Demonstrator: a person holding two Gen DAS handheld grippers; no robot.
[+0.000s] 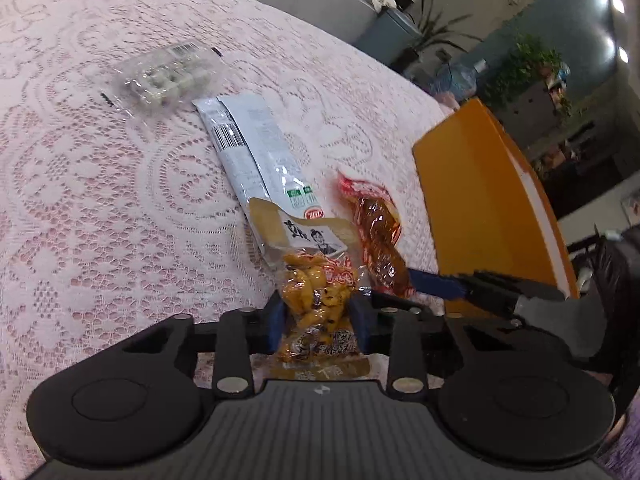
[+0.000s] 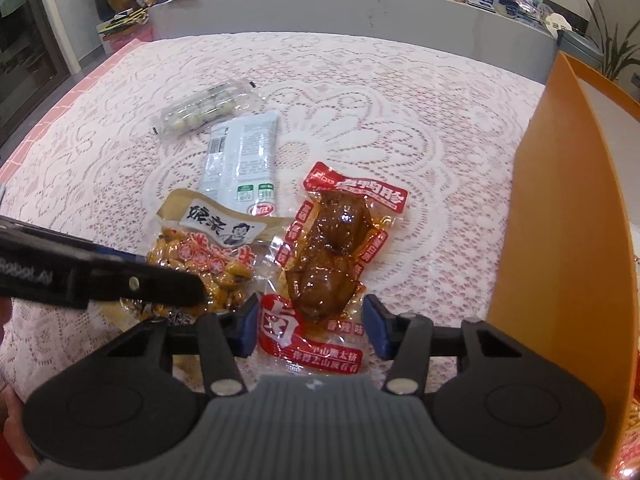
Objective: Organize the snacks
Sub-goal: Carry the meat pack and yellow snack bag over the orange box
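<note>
The yellow peanut packet [image 1: 316,300] is pinched by the left gripper [image 1: 318,316]; the red meat packet [image 2: 320,256] is straddled, untouched, by the wide-open right gripper [image 2: 310,322].

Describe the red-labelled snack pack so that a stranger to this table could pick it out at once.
Start at the tall orange box on the lace tablecloth. The packet nearest its wall is the red-labelled snack pack, lying flat between the open fingers of the right gripper. Unlike the yellow peanut pack beside it, it shows one dark brown glossy lump through clear film.
</note>
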